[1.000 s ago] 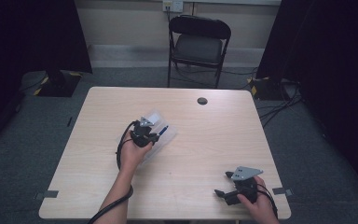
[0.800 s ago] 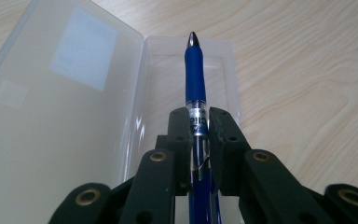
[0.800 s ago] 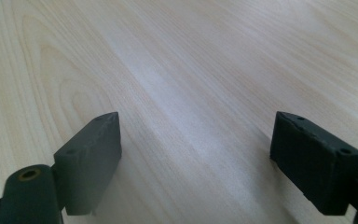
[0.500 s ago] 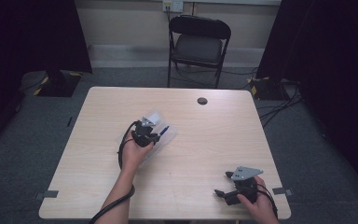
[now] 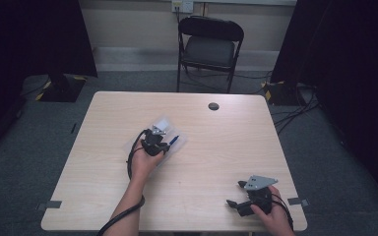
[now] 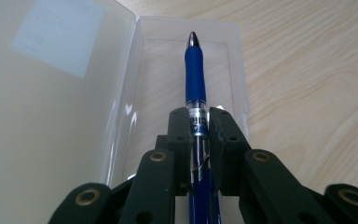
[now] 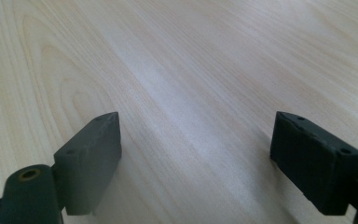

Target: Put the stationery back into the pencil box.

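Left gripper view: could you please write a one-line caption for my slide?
Left tongs clamp a blue pen over an open clear plastic case on a wooden table.

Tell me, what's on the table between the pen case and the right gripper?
Nothing: in the high view, only bare table lies between the case and the right gripper.

Dim room, table [image 5: 187, 196] evenly lit from above; soft shadows, glare on the case lid [image 6: 51, 93] (near jaws blurred).
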